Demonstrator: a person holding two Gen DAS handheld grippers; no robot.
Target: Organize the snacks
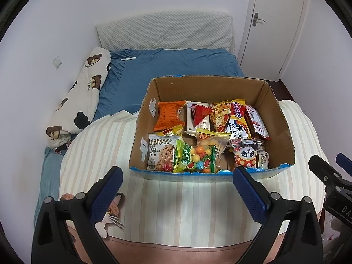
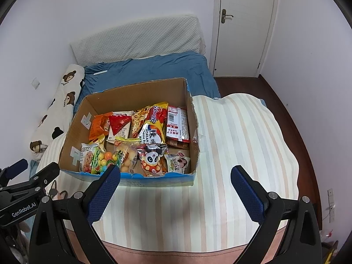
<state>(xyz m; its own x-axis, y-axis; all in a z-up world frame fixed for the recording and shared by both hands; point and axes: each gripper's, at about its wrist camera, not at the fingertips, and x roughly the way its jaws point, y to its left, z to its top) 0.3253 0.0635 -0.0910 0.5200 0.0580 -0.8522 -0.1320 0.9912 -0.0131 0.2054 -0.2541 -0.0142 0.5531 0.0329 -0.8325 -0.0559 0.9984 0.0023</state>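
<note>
An open cardboard box [image 1: 279, 118] [image 2: 74, 127] sits on a striped quilt and holds several snack packets. Among them are an orange packet [image 1: 169, 115] [image 2: 100, 126], a green gumball bag [image 1: 193, 159] [image 2: 102, 158], an oat cookie pack [image 1: 160, 153], a panda packet [image 1: 246, 155] [image 2: 151, 159] and a Korean cheese noodle pack [image 1: 236, 118] [image 2: 151, 129]. My left gripper [image 1: 178, 172] hovers open just in front of the box's near wall. My right gripper [image 2: 176, 171] is open too, near the box's front right corner, with nothing between its fingers.
The striped quilt [image 2: 237, 145] lies over a blue bed sheet [image 1: 167, 66]. A bear-print pillow [image 1: 81, 101] runs along the left wall, and a white padded headboard [image 1: 165, 32] leans at the back. A white door [image 2: 244, 26] and dark floor [image 2: 288, 114] are to the right.
</note>
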